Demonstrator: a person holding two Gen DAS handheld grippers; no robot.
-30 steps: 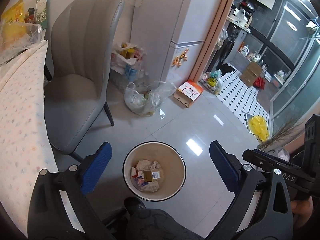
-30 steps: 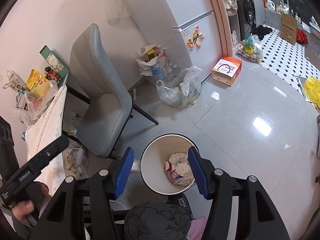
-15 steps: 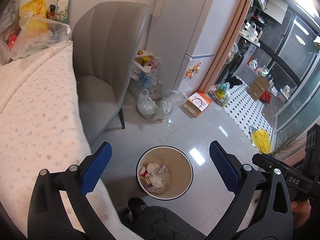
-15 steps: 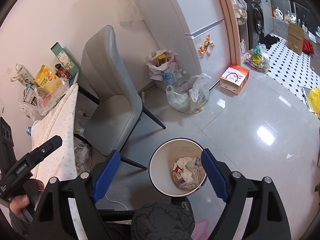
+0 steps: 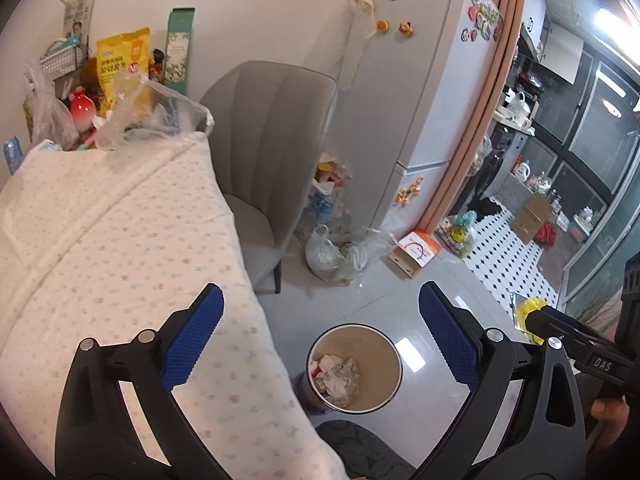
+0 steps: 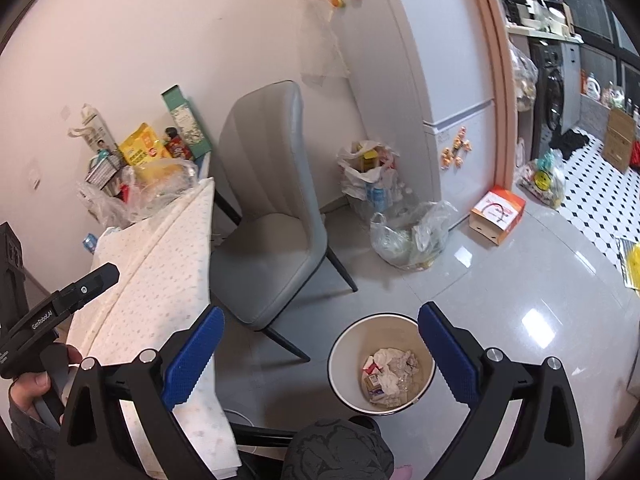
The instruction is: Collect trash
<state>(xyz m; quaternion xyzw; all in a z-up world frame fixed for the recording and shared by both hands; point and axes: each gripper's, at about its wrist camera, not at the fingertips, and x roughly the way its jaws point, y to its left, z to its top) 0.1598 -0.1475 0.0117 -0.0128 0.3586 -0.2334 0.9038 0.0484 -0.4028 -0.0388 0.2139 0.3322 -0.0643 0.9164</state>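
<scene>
A round white trash bin [image 5: 384, 342] stands on the floor beside the table; it also shows in the right wrist view [image 6: 344, 344]. Crumpled paper and small cartons [image 5: 338, 374] lie inside it, seen too in the right wrist view [image 6: 390, 374]. My left gripper [image 5: 320, 336] is open and empty, held high over the table edge and the bin. My right gripper [image 6: 320, 350] is open and empty, above the floor left of the bin. The table [image 5: 100, 240] has a dotted white cloth.
A grey chair [image 6: 272, 216] stands at the table's far end. Bags and packets [image 5: 116, 92] crowd the table's back by the wall. Plastic bags of rubbish [image 6: 408, 232] and an orange-white box [image 6: 498, 214] sit on the floor by the white fridge [image 5: 424, 92].
Both grippers have risen and tilted up, so the table top and wall have come into view and the bin looks smaller. The right gripper's jaws have opened wider.
</scene>
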